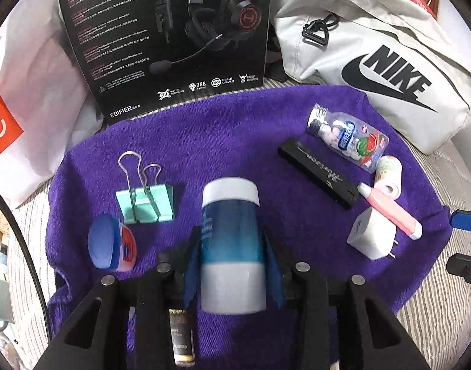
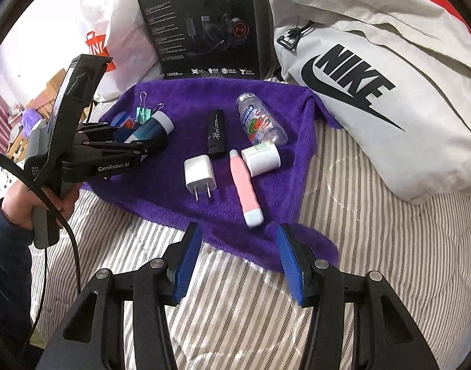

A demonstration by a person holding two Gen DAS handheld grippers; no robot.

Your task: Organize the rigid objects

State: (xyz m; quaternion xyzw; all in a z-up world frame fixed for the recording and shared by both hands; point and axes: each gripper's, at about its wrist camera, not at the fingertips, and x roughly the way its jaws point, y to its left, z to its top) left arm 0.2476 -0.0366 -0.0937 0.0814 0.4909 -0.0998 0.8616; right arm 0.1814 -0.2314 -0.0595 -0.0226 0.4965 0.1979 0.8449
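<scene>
Fuzzy purple cloth towel (image 1: 241, 129); glossy clear plastic bottle (image 1: 348, 137)

Black grippers (image 2: 238, 265), blue fingers (image 2: 189, 262), navy sleeve (image 2: 4, 246)

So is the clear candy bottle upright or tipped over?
Tipped over. The candy bottle lies on its side on the purple towel, silver cap pointing toward the headset box.

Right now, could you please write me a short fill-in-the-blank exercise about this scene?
1. The left gripper is shut on the blue and white ____.
2. The right gripper is open and holds ____.
3. The small items lie on a ____ towel.
4. The pink tube lies beside the white ____, which has two metal prongs.

Missing words: bottle; nothing; purple; charger
</scene>
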